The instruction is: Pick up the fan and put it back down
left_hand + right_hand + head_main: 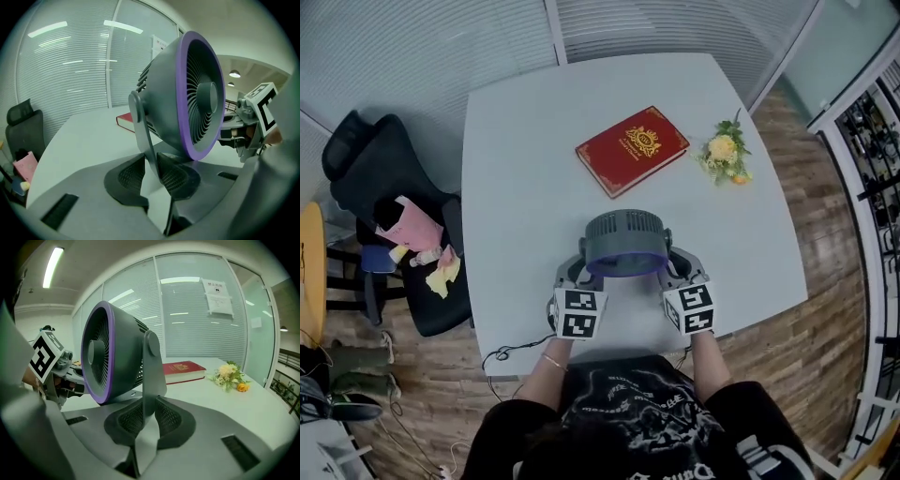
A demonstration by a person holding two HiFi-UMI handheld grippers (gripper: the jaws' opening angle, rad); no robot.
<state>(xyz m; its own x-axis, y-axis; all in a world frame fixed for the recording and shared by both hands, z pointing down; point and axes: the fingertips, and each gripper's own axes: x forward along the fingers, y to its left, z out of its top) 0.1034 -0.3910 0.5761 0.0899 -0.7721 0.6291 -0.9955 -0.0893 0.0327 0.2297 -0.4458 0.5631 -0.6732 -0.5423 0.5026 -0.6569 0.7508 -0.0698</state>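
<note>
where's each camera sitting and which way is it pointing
Head view: on the person's head, looking steeply down at the table and fan; forearms, left claw and right claw show.
Left gripper view: on the left claw, looking along its jaws, shut on the fan's stand; the right claw shows beyond.
Right gripper view: mirror of that, with the left claw beyond.
Both gripper views share the fan and red book.
</note>
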